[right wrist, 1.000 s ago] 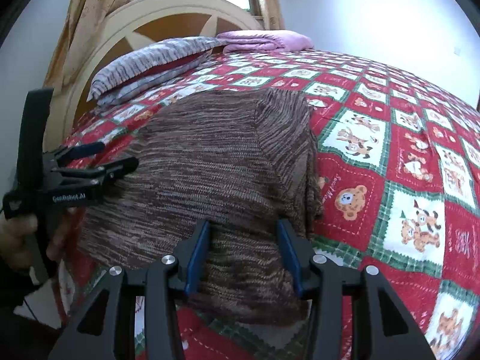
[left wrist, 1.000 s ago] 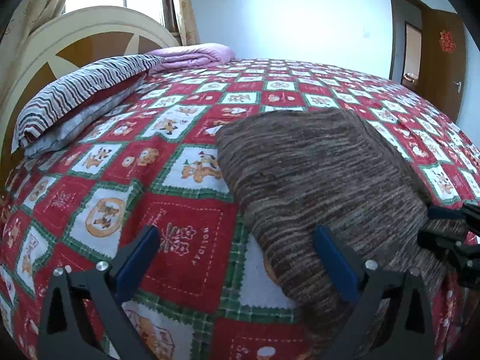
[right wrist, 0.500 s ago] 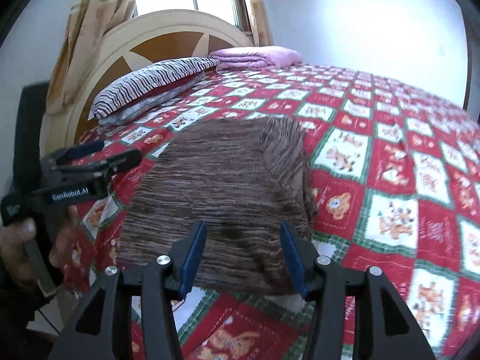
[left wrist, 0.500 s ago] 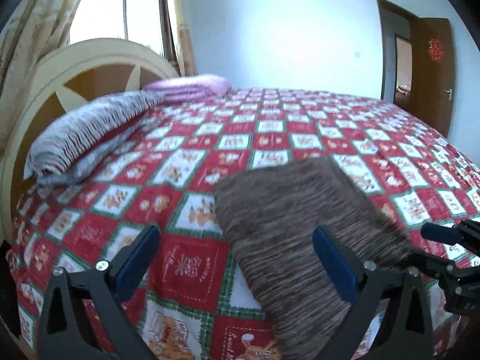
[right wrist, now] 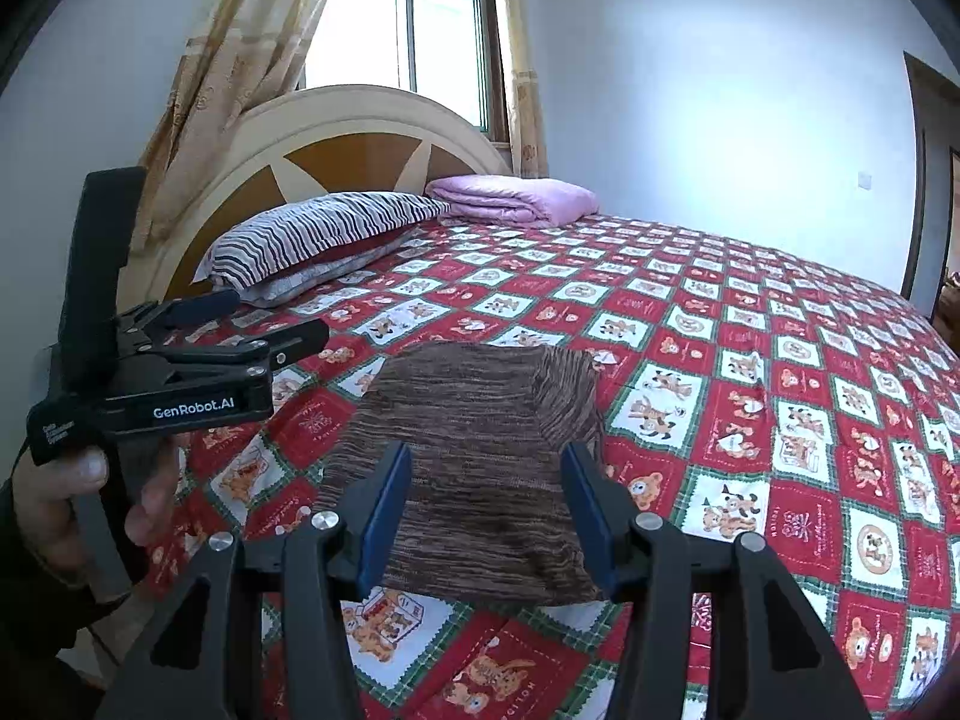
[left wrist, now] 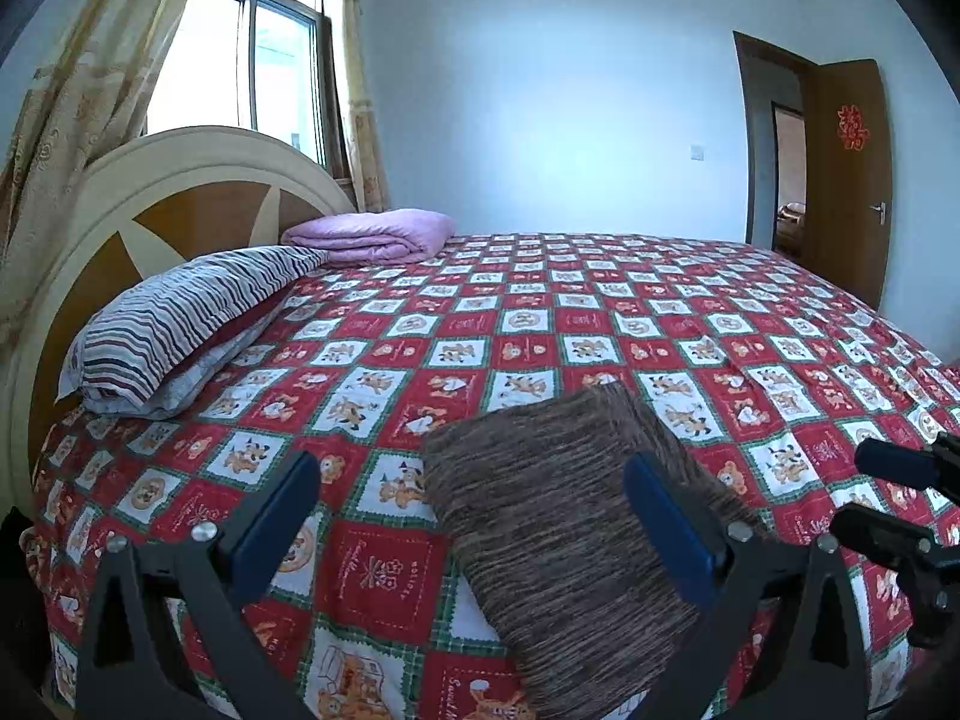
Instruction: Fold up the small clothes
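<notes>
A folded brown knit garment [left wrist: 570,516] [right wrist: 480,420] lies flat on the red patchwork bedspread [left wrist: 540,324] near the bed's front edge. My left gripper [left wrist: 471,510] hovers above and in front of it, jaws wide apart and empty. My right gripper [right wrist: 486,510] hangs over the garment's near edge, open, its blue pads [right wrist: 387,516] clear of the cloth. In the right wrist view the left gripper [right wrist: 270,318] shows at the left, held in a hand [right wrist: 54,498]. The right gripper [left wrist: 861,492] pokes in at the right edge of the left wrist view.
A striped pillow [left wrist: 180,324] [right wrist: 312,234] and a folded purple blanket [left wrist: 372,234] [right wrist: 516,198] lie by the round headboard [left wrist: 180,204]. Behind it are a window with curtains [left wrist: 60,120]. A brown door [left wrist: 846,180] stands open on the far right.
Both grippers have risen and drawn back from the garment, which stays folded on the bed and now looks smaller and lower in both views. More of the room shows.
</notes>
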Motion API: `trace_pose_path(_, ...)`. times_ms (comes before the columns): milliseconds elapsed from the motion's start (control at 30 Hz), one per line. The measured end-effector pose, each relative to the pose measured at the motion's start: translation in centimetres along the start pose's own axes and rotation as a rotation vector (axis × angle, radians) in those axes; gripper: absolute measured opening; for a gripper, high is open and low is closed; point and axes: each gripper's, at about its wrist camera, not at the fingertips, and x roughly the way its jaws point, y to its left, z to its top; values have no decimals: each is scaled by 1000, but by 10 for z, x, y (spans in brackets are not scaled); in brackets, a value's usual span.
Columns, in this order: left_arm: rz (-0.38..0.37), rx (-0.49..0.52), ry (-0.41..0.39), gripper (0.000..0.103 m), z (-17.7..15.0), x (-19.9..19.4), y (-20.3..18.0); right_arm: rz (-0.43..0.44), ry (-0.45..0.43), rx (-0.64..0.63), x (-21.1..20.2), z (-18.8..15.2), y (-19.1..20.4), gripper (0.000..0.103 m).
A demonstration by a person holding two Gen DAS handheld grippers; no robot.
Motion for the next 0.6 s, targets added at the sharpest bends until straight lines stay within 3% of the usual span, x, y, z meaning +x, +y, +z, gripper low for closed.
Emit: trace_pose_path(600, 0, -4, 1, 103, -1, -3, -3, -26, -48, 62, -20, 1, -9, 60)
